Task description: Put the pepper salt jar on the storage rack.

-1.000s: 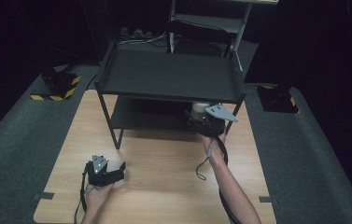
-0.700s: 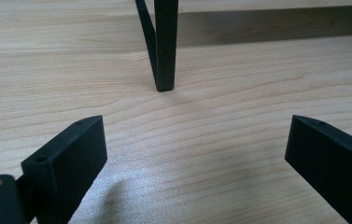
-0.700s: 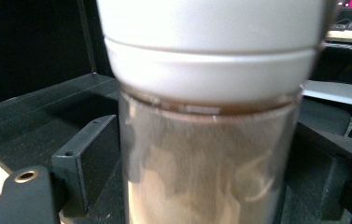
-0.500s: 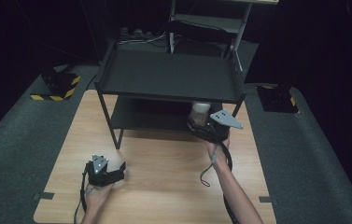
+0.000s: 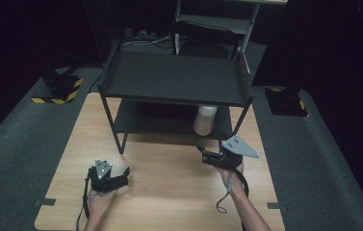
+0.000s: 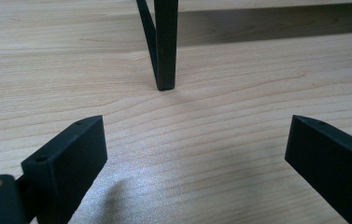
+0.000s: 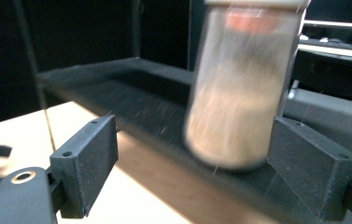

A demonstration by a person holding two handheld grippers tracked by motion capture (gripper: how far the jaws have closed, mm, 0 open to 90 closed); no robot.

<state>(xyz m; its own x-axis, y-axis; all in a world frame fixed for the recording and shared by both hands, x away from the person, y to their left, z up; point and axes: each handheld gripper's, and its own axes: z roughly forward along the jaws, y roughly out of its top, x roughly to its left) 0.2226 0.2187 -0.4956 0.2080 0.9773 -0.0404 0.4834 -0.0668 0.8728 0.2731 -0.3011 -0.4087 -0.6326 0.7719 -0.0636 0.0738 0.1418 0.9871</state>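
- I see the right gripper (image 5: 207, 155) over the pale wooden table (image 5: 169, 187), just in front of the black two-tier metal shelf rack (image 5: 174, 77); its jaws stand wide apart and hold nothing.
- The task's thing, a cylindrical translucent jar with beige contents and a pale lid (image 5: 204, 119), stands upright on the rack's lower shelf near its right end, apart from the right gripper.
- The right gripper view adds what the high view lacks: the jar (image 7: 239, 88) sits beyond the spread jaws, closer to the right-hand jaw, with a reddish band near its top. It is motion-blurred; I cannot read any label or writing.
- The left gripper (image 5: 121, 175) rests low at the table's near left, well apart from the jar, jaws open and empty.
- The left gripper view shows bare wood grain between its jaws and one black rack leg (image 6: 164, 51) standing on the table ahead.
- No brand marks are legible in any view.
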